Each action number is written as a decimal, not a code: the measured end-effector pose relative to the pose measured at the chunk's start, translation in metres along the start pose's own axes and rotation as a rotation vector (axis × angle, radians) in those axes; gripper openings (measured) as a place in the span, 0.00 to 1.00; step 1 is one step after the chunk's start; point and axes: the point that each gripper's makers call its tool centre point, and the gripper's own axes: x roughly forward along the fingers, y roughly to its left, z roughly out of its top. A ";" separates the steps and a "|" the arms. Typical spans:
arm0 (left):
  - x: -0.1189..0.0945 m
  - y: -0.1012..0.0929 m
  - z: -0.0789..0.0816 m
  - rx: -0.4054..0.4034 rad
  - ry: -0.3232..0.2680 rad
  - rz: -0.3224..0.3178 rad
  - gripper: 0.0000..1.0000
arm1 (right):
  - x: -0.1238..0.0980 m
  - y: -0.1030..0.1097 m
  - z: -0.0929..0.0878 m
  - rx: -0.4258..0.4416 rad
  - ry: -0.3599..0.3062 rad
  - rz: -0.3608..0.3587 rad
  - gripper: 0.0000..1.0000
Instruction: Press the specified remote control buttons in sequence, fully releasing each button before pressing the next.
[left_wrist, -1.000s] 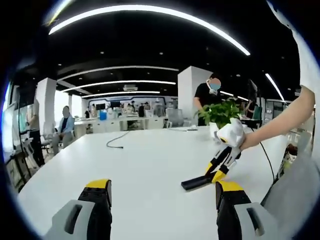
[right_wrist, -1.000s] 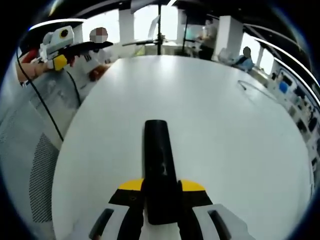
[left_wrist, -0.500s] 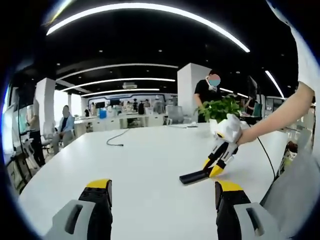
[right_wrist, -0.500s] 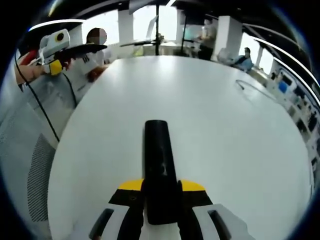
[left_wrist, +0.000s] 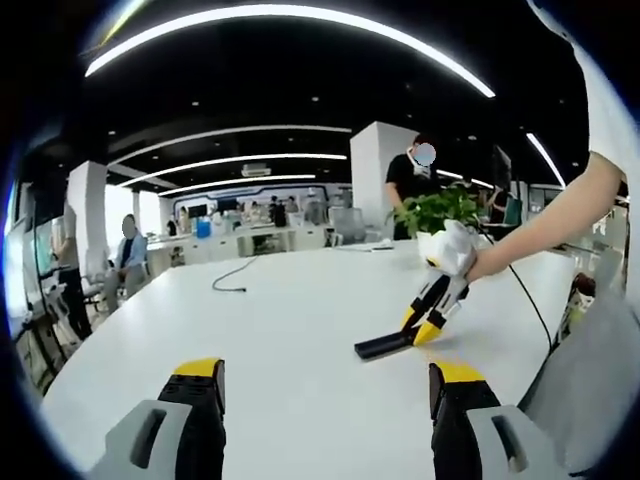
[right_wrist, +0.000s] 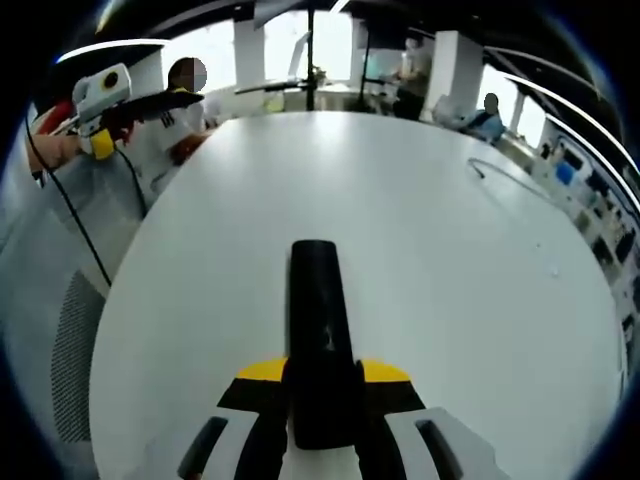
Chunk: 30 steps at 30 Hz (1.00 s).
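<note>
A long black remote control (right_wrist: 318, 320) lies lengthwise between the yellow-tipped jaws of my right gripper (right_wrist: 322, 375), which is shut on its near end. In the left gripper view the same remote (left_wrist: 380, 346) sticks out of the right gripper (left_wrist: 418, 330), low over the white table (left_wrist: 280, 320) and held by a bare arm from the right. My left gripper (left_wrist: 320, 385) stands open with nothing between its jaws, well short of the remote. In the right gripper view the left gripper (right_wrist: 160, 100) hangs at the upper left, beyond the table's edge.
A potted green plant (left_wrist: 440, 215) stands on the table behind the right gripper. A dark cable (left_wrist: 232, 280) lies on the far part of the table. People stand and sit beyond the table. A black cord (right_wrist: 70, 210) hangs from the left gripper.
Both views have drifted a little with the hands. In the left gripper view the right gripper and remote sit slightly higher and further left. The grip on the remote is unchanged.
</note>
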 end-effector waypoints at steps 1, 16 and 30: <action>0.000 0.000 0.000 0.000 0.000 0.000 0.87 | 0.000 0.000 0.000 -0.002 0.001 0.001 0.22; 0.001 -0.002 -0.006 0.012 0.033 -0.010 0.86 | 0.000 -0.009 0.000 -0.010 -0.010 0.007 0.22; 0.003 -0.003 -0.011 0.015 0.063 -0.016 0.86 | 0.002 -0.018 0.001 -0.015 -0.029 0.012 0.22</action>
